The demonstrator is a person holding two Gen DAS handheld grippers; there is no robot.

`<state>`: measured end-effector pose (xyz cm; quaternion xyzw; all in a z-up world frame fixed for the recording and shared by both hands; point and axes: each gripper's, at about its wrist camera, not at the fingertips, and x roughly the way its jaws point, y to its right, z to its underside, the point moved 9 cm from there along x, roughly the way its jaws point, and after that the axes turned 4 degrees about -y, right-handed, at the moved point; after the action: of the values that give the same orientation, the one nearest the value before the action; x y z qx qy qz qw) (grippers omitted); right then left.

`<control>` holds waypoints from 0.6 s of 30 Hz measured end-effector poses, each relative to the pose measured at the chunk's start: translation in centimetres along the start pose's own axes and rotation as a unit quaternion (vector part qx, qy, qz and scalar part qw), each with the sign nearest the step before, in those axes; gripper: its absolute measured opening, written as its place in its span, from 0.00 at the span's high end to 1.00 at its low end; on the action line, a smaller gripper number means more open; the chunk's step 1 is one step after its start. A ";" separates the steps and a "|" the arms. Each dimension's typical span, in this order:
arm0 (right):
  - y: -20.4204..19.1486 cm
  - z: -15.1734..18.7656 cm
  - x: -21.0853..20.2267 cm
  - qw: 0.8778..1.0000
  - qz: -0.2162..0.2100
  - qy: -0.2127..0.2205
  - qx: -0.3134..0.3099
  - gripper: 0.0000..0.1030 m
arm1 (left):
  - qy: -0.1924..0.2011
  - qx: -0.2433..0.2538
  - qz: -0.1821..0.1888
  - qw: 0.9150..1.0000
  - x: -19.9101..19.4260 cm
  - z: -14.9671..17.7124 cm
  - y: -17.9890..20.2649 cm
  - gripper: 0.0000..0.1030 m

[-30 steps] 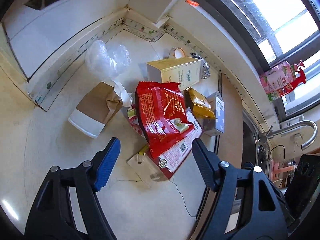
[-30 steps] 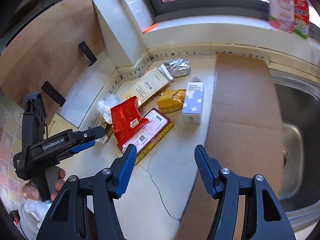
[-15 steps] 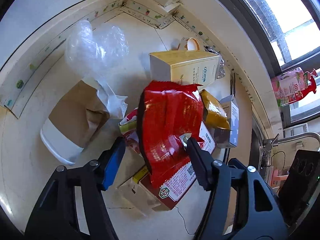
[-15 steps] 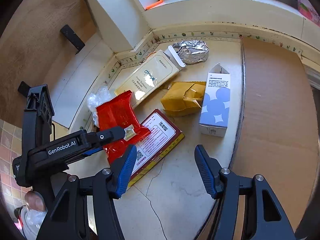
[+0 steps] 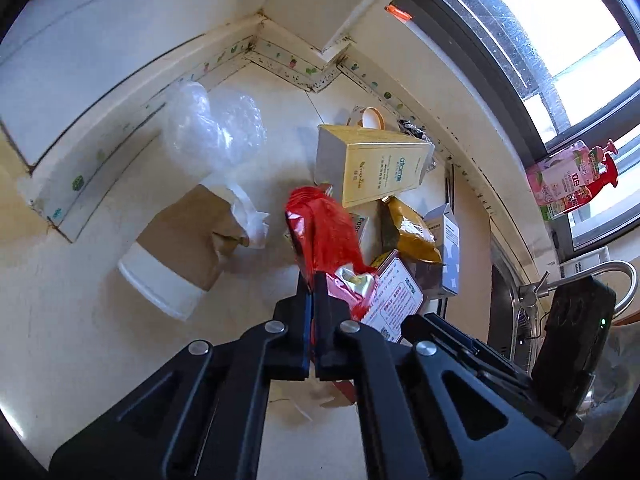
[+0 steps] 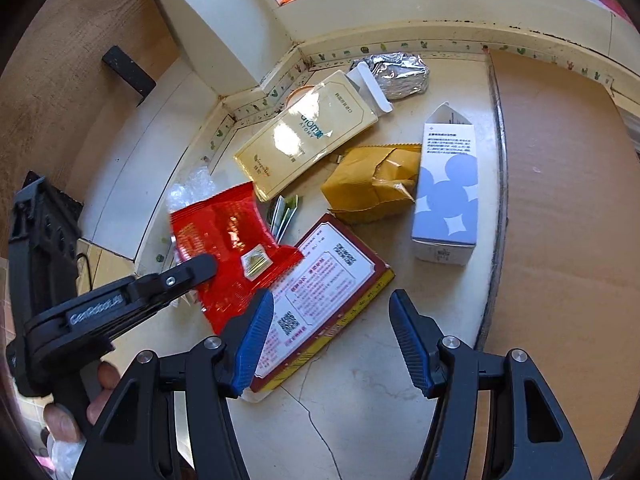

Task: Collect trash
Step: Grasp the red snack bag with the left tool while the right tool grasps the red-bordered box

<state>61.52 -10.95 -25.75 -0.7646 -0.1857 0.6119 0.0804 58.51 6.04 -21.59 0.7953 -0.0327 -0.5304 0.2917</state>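
left gripper [image 5: 312, 280] angled down, jaws just closed tight on the red wrapper [image 5: 324, 236], its lower edge hidden by the fingers, right gripper [image 6: 332, 324] jaws wide and empty, tilted down over the red-bordered box [image 6: 320, 292] beside that wrapper, box partly covered

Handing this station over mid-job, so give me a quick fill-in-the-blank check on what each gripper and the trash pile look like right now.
1. The left gripper has its jaws shut on the ____ snack wrapper.
2. The right gripper hangs with its jaws ____, holding nothing.
3. The white carton with blue circles lies beside the crumpled ____ bag.
4. The crumpled foil lies by the wall, behind the ____ box.

Missing words: red; open; yellow; cream
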 end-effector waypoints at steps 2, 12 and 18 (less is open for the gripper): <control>-0.5 0.0 0.4 1.000 -0.002 -0.004 0.003 0.41 | 0.013 0.007 -0.015 1.000 -1.5 0.6 -0.7 1.00; -2.0 -0.2 3.4 0.998 0.022 -0.020 0.052 0.34 | 0.042 0.034 -0.061 0.997 -7.1 4.8 -4.1 1.00; -4.3 -0.1 4.8 0.994 0.109 -0.024 -0.008 0.27 | 0.044 0.025 -0.049 0.997 -9.5 6.9 -5.3 1.00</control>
<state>61.71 -5.12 -28.59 -0.7661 -0.1081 0.6336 0.0032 47.02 10.90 -18.23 0.8256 0.0064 -0.5074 0.2467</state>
